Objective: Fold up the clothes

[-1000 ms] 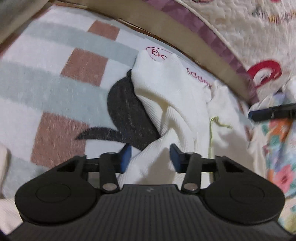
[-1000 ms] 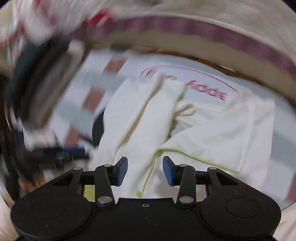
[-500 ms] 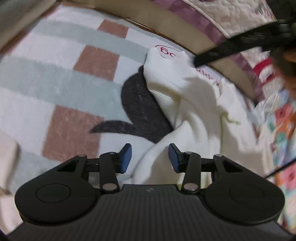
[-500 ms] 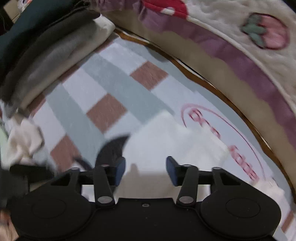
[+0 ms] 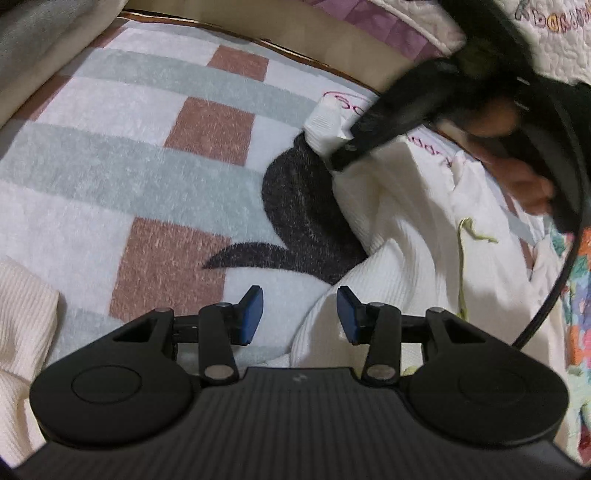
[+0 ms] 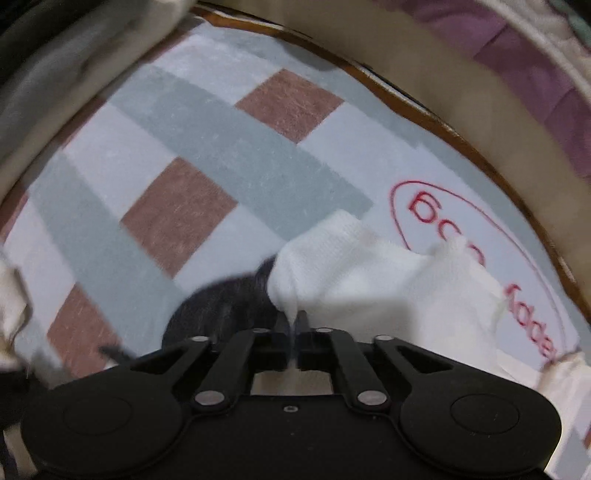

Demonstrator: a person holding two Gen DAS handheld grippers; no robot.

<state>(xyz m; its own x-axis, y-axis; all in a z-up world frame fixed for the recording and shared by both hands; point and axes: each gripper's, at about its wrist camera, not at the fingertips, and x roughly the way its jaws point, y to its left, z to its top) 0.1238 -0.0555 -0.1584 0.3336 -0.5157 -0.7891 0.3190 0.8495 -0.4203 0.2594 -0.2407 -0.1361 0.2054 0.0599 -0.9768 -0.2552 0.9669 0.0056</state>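
A crumpled white ribbed garment (image 5: 402, 236) with yellow-green stitching lies on a checked blanket (image 5: 155, 173). My left gripper (image 5: 300, 314) is open, its blue pads either side of the garment's near edge, holding nothing. My right gripper (image 6: 292, 325) is shut on the white garment (image 6: 369, 269), pinching a fold near its far corner. In the left wrist view the right gripper (image 5: 341, 155) reaches in from the upper right onto the garment's far end (image 5: 325, 122).
Another cream ribbed cloth (image 5: 22, 317) lies at the near left. Folded grey and dark clothes (image 6: 48, 74) are stacked at the far left. A quilted cover (image 5: 554, 33) and a floral fabric (image 5: 580, 306) lie at the right.
My right gripper has swung onto the garment's far corner and closed on it. My left gripper has stayed open at the near edge.
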